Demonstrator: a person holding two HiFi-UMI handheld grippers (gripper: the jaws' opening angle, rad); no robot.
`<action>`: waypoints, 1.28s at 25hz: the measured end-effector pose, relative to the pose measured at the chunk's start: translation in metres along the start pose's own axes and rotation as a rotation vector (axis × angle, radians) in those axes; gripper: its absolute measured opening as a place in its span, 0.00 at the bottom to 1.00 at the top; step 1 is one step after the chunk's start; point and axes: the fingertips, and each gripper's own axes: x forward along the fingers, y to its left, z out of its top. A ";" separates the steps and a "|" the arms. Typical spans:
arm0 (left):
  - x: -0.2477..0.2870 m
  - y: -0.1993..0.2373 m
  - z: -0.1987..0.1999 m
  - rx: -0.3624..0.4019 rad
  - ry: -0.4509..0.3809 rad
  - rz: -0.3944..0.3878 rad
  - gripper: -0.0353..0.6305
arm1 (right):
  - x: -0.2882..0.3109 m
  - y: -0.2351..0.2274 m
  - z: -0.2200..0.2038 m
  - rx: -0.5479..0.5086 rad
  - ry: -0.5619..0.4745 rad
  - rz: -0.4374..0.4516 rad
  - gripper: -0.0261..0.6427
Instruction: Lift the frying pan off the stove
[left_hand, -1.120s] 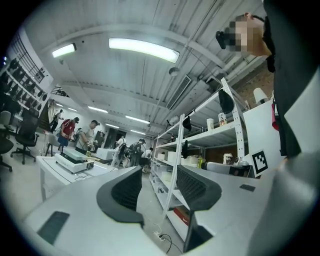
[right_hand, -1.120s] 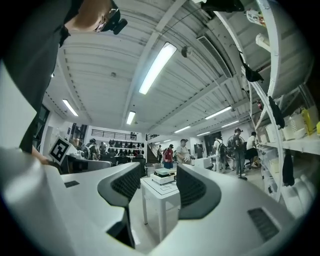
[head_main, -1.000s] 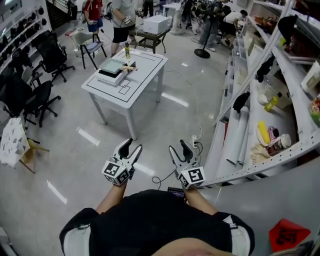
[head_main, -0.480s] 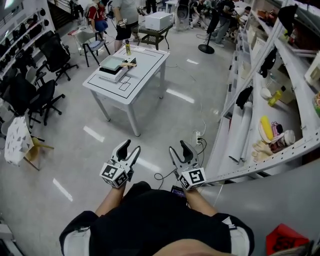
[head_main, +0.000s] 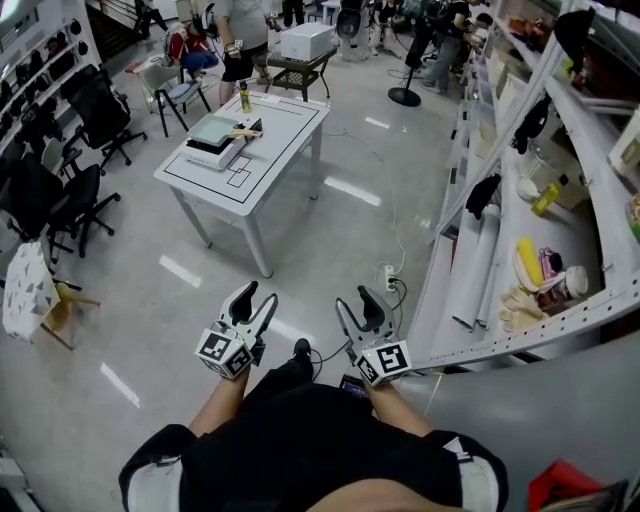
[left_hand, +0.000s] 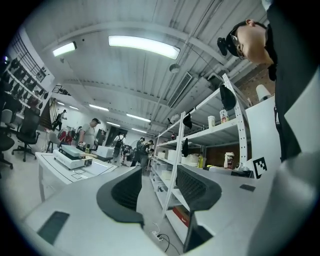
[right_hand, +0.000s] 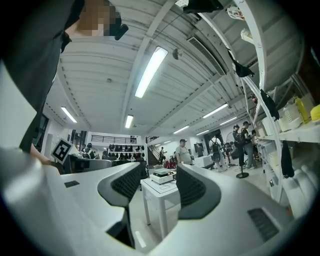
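Both parted, left claw (head_main: 257, 296), right claw (head_main: 356, 297)

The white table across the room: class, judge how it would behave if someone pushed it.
It probably slides rather than tips: the table stands on spread, slim legs on a glossy floor. It is likely fairly light, since its top and legs look thin.
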 end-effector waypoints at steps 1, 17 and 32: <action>0.005 0.005 0.000 -0.006 -0.004 0.002 0.38 | 0.005 -0.003 -0.001 0.000 0.005 0.000 0.39; 0.141 0.129 0.010 -0.013 -0.022 0.016 0.38 | 0.169 -0.092 -0.004 -0.058 0.033 0.043 0.39; 0.230 0.204 -0.014 -0.062 -0.005 0.059 0.38 | 0.268 -0.160 -0.030 -0.026 0.052 0.070 0.39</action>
